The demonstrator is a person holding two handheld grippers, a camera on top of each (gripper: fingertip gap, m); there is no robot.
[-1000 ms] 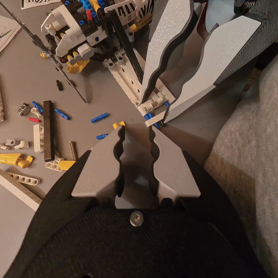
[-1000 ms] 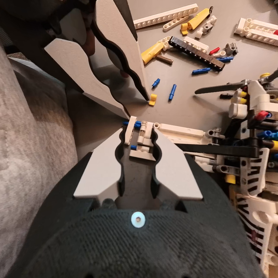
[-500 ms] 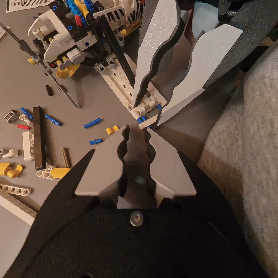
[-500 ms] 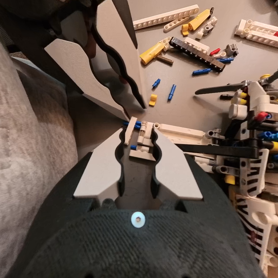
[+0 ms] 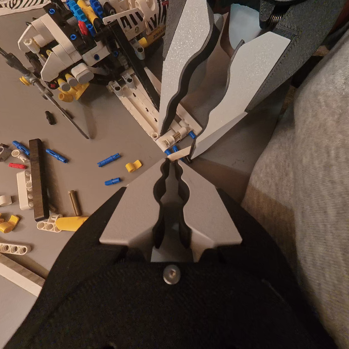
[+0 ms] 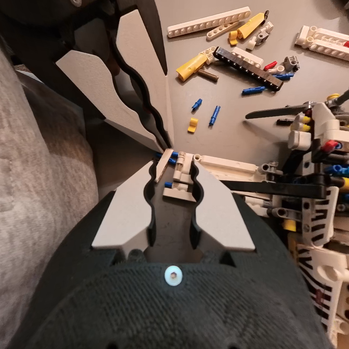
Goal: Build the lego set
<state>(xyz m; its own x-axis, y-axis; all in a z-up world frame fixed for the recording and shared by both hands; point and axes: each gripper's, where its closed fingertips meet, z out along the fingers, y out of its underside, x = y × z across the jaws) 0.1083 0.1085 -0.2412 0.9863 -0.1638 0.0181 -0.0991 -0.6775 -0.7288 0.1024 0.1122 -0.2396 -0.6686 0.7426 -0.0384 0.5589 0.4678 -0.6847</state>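
Lego model (image 6: 311,198): rests on desk (image 5: 113,120).
Right tool (image 6: 172,166): straddles its white tail end, steadying; contact unclear.
Left tool (image 5: 171,161): nearly together, nipping white plate (image 5: 178,153) to seat it.

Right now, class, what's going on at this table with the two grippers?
A person is building a lego model with two handheld grippers. The right gripper straddles the white tail assembly, steadying it between its parted fingers. The left gripper, nearly closed, meets the small white plate on the blue pins at the tail's end. Loose pieces lie on the grey table.
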